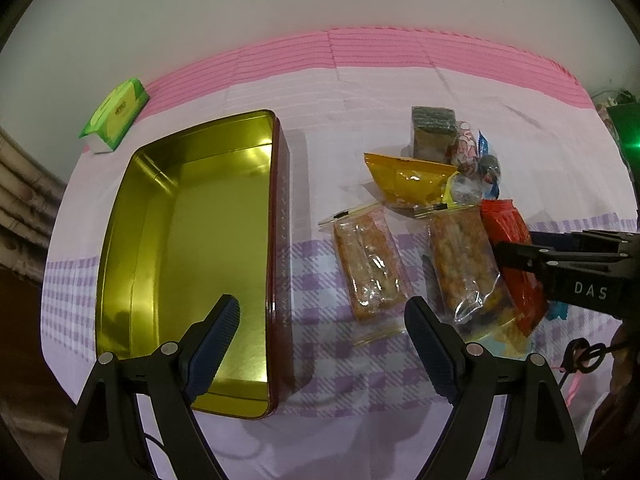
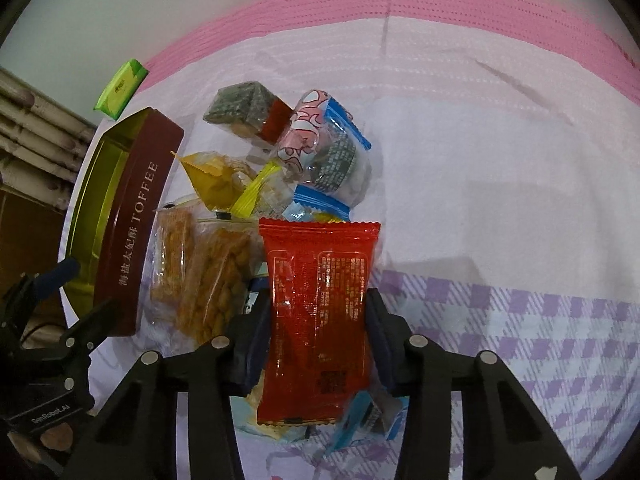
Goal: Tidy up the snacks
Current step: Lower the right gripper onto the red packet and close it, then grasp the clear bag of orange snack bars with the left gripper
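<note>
An open gold-lined toffee tin (image 1: pixel 120 220) with nothing in it lies on the left of the checked cloth. Right of it is a heap of snacks: two clear packets of orange crackers (image 1: pixel 368 264), a yellow packet (image 1: pixel 412 180), a dark-wrapped block (image 1: pixel 434 128) and a pink-patterned sweet (image 1: pixel 466 148). My left gripper (image 1: pixel 322 308) hangs open over the tin's right wall and the cloth, holding nothing. My right gripper (image 2: pixel 318 308) points down into the heap. Its pads press both long edges of a red packet (image 2: pixel 320 280), which lies on top of pale blue wrappers.
A green tissue pack (image 1: pixel 116 116) lies at the cloth's far left corner. The pink-striped cloth border (image 1: pixel 400 48) runs along a pale wall. Brown furniture (image 1: pixel 24 200) stands at the left. Bare cloth (image 2: pixel 500 200) stretches right of the heap.
</note>
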The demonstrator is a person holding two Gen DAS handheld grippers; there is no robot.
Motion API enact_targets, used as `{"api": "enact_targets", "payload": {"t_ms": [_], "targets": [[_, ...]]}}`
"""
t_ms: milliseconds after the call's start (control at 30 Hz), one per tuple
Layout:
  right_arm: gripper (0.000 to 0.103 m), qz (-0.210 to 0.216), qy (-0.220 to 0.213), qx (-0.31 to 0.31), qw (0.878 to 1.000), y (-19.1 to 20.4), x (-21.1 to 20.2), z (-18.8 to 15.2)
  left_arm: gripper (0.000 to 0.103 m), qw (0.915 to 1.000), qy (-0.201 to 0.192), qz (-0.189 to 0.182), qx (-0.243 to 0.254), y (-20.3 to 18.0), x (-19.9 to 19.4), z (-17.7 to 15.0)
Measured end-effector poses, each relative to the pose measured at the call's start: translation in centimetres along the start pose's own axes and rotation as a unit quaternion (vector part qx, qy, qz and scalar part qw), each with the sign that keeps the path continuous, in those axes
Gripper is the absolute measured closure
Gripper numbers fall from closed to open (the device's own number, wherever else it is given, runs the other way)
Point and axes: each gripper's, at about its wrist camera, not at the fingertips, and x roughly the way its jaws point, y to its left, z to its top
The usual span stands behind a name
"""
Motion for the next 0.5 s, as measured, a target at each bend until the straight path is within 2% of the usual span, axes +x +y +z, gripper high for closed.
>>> {"api": "enact_targets", "payload": {"t_ms": [133, 300, 500], "targets": [[0.062, -0.040, -0.010, -0.014, 0.999, 0.1, -0.2, -0.3, 0.018, 1.0000, -0.001, -0.002, 0.004, -0.4, 0.0, 0.1], [0.062, -0.117, -0.023, -0.047, 0.992, -0.1, -0.4, -0.6, 0.018, 0.9999, -0.001, -0.015, 0.008, -1.1, 0.0, 0.5], [0.062, -0.144, -0.030, -0.061, 0.987, -0.4, -0.3, -0.8, 0.018, 0.9976, 0.006, -0.068, 0.011, -2.3, 0.3, 1.4]]}}
